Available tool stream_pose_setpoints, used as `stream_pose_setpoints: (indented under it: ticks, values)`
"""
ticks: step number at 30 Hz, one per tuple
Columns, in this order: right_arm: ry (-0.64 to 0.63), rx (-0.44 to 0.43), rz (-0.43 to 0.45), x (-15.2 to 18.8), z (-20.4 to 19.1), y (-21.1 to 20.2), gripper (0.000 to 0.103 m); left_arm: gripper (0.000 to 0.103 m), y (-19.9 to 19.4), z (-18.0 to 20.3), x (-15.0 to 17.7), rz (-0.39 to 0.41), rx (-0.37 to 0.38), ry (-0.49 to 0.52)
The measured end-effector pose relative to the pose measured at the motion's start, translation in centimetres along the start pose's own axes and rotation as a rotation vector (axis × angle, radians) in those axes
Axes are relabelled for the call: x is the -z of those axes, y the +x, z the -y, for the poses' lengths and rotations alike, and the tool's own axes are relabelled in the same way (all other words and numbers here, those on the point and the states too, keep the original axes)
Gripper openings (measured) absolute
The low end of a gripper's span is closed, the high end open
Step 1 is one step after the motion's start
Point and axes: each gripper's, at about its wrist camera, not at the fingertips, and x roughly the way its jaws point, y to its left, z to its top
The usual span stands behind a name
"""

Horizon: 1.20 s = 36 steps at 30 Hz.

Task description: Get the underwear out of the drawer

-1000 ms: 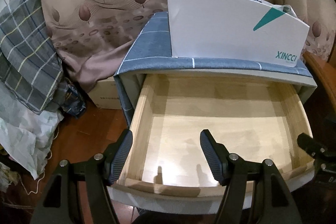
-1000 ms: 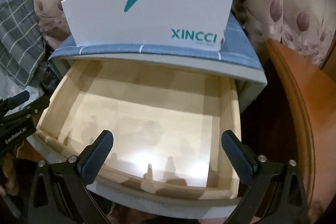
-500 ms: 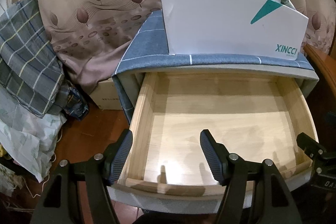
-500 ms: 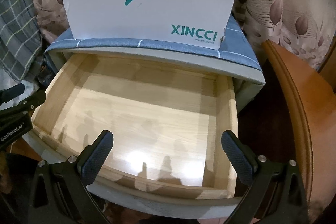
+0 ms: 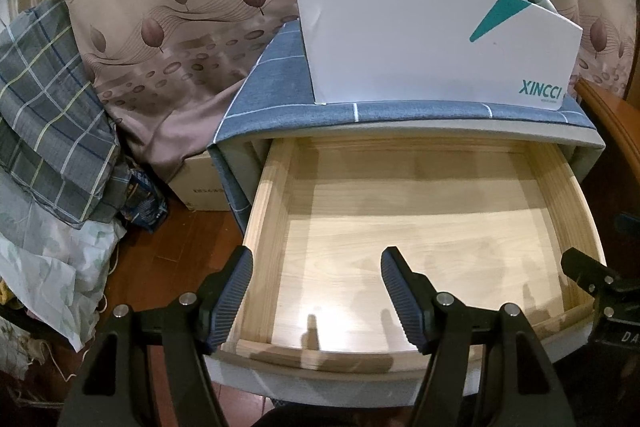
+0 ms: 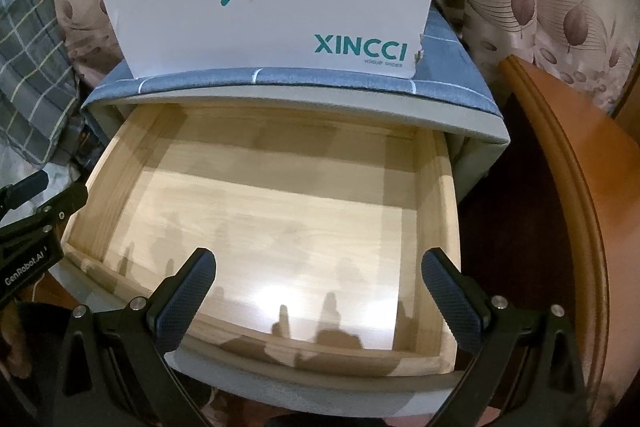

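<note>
My left tongs (image 5: pixel 316 273) and right tongs (image 6: pixel 318 277) hang wide and bare over the drawer (image 5: pixel 420 251), where I see no underwear; any would be light, soft, best pinched at a fold

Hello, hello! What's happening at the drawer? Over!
Both grippers open, left and right, holding nothing, over the drawer. Drawer pulled out, no underwear showing inside. Clothes poke from the white box on top. Nothing blocking.
</note>
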Motion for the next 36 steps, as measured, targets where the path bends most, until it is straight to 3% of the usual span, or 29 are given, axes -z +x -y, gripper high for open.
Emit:
stream_pose_setpoints:
  ticks: [36]
  values:
    - [-0.008,0.012,-0.017,-0.04,-0.28,0.27,0.102,0.068,-0.27,0.61,0.14,0.019,-0.003,0.027]
